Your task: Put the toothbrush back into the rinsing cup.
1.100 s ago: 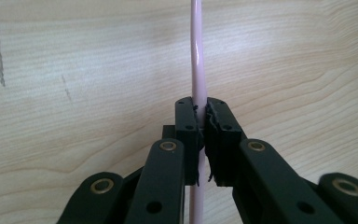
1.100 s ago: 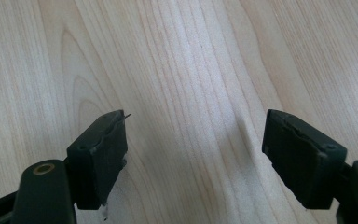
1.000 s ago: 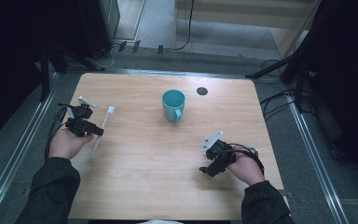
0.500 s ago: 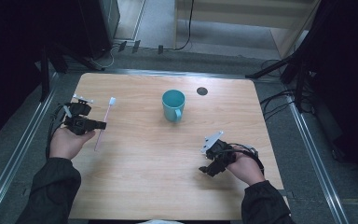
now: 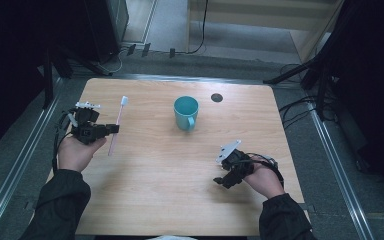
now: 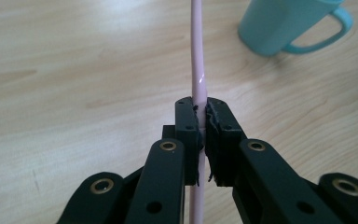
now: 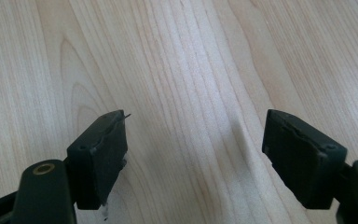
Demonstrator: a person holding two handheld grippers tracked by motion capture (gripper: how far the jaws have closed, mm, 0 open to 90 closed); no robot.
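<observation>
A pink toothbrush (image 5: 117, 122) with a white head hangs over the table's left side, its head toward the far edge. My left gripper (image 5: 111, 129) is shut on its handle; the left gripper view has both pads clamped on the pink handle (image 6: 198, 70). A teal mug (image 5: 186, 112) stands upright near the table's middle, its handle facing the near side, and its body (image 6: 284, 23) appears at the top right of the left gripper view. My right gripper (image 5: 220, 181) rests low at the near right, open, with bare wood between its jaws (image 7: 193, 154).
The wooden table (image 5: 180, 200) has a small dark round hole (image 5: 217, 97) to the right of the mug near the far edge. Metal rails run along both sides. Dark furniture and cables stand beyond the far edge.
My left gripper has lifted the toothbrush and carried it a little toward the far edge. The right gripper and the mug have stayed where they were.
</observation>
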